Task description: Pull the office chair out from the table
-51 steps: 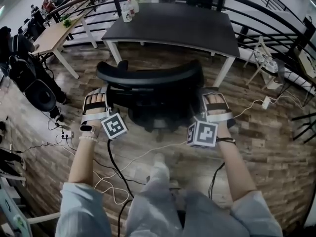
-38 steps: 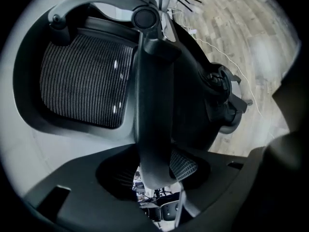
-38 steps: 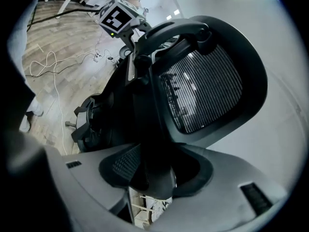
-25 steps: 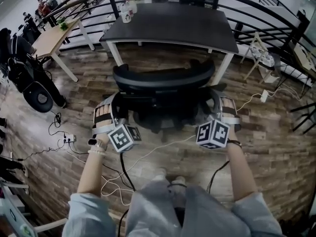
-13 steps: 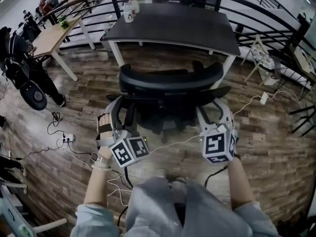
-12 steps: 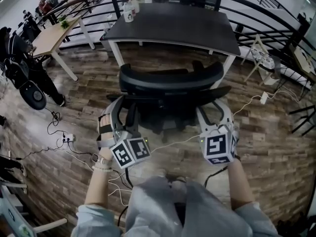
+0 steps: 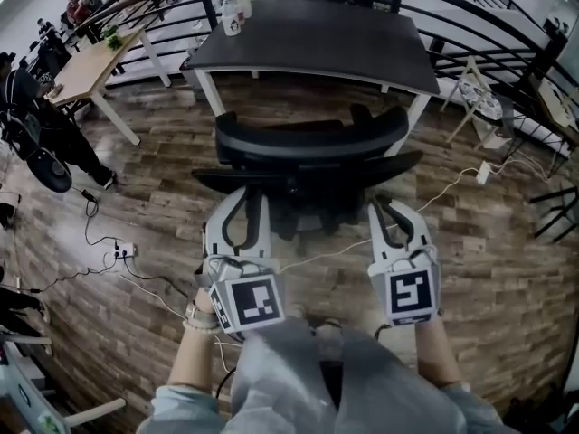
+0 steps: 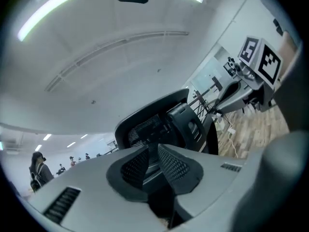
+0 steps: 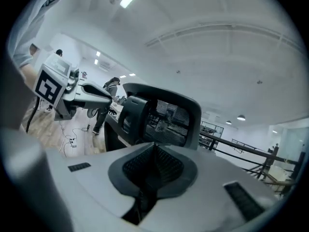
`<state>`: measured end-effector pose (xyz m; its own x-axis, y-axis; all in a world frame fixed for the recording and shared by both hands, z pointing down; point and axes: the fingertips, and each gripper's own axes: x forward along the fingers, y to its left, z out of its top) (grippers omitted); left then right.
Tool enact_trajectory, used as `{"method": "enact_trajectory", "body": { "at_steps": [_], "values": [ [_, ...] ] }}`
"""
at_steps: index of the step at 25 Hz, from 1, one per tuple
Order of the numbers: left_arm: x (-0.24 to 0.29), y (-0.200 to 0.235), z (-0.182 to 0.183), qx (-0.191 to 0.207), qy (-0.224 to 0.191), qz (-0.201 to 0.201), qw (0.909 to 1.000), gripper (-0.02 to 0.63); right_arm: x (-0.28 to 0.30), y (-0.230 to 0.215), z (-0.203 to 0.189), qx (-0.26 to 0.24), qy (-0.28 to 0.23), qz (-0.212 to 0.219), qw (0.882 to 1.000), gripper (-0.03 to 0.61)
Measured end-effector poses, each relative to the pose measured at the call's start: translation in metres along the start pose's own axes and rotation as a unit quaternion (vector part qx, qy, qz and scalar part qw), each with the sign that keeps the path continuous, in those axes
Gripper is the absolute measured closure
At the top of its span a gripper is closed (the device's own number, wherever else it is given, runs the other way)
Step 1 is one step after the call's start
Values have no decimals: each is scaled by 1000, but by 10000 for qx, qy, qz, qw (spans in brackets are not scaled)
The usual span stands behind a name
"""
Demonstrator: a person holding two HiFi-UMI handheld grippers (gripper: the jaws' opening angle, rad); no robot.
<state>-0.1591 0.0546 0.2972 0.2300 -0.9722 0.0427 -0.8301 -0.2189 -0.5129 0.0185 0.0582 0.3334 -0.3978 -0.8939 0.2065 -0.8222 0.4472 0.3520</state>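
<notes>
Wood-plank floor [image 7: 136, 179], black metal railing [image 7: 507, 25] at the far side. Dark-topped counter with white legs [image 7: 317, 43] stands in front of the railing. The black mesh-back office chair [image 7: 308, 147] is out from under the counter, and a strip of floor shows between the two. Its backrest faces the person. A white cable [image 7: 452, 181] runs across the floor to the right of the chair.

Left gripper [image 7: 242, 208] is behind the backrest's left side. Its jaws are closing with a narrow gap left and nothing between them. The chair sits ahead of them, apart.

Right gripper [image 7: 389, 215] is behind the right side. Its jaws are closing, pads meeting at the tips, empty. Both grippers are clear of the chair.
</notes>
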Motion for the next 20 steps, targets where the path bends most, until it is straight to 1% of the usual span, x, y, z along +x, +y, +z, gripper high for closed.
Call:
{"method": "enact_trajectory", "body": {
  "at_steps": [1, 3, 4, 5, 7, 8, 11, 16, 20],
  "values": [
    [-2, -3, 3, -187, -48, -49, 9998, 545, -2, 0, 1, 73, -43, -16, 10000, 572],
    [-5, -7, 6, -523, -95, -144, 9985, 572, -5, 2, 2, 161, -85, -3, 9998, 572],
    [-6, -8, 7, -651, -85, -182, 9977, 572, -7, 4, 3, 186, -95, 9, 9998, 572],
    [-8, -9, 7, -757, -54, -213, 9969, 572, -8, 5, 5, 214, -117, 13, 9997, 573],
    [-10, -12, 6, -928, 27, -279, 9953, 607, -9, 5, 7, 294, -190, -1, 9994, 574],
    [-11, -14, 5, -996, 62, -322, 9945, 607, -10, 5, 8, 328, -225, -9, 9992, 574],
    [-11, -22, 3, -1130, 148, -441, 9925, 607, -11, 4, 7, 403, -246, -14, 9989, 574],
    [-14, -32, -2, -1197, 288, -567, 9908, 608, -14, 7, 0, 550, -134, 66, 9984, 575],
    [-15, -35, 0, -1200, 299, -601, 9905, 609, -15, 10, 0, 585, -89, 164, 9981, 575]
  ]
}}
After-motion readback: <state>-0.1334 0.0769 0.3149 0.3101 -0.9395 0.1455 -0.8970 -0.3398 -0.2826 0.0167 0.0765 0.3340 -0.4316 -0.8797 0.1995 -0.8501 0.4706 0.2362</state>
